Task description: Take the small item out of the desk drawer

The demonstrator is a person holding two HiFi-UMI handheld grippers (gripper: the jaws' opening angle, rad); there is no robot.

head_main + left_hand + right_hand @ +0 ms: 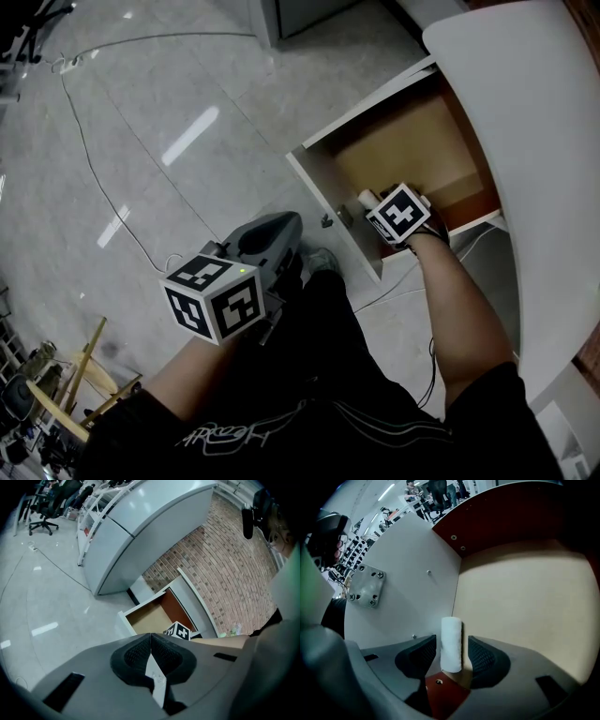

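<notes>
- Currently at the grasp step: right gripper is down inside the open drawer, jaws spread wide either side of the small white roll, pads not yet pressing on it as far as I can see.
- Meanwhile left gripper hangs outside the drawer, jaws closed together, nothing held.
- Roll sits against the front wall, at the seam where wall meets drawer floor, near a corner.
- Long axis looks to run along that seam, in line with the jaw gap; one end points away from the right gripper.
- Next: close across the roll's diameter, then lift straight up, clear of the front wall.
</notes>
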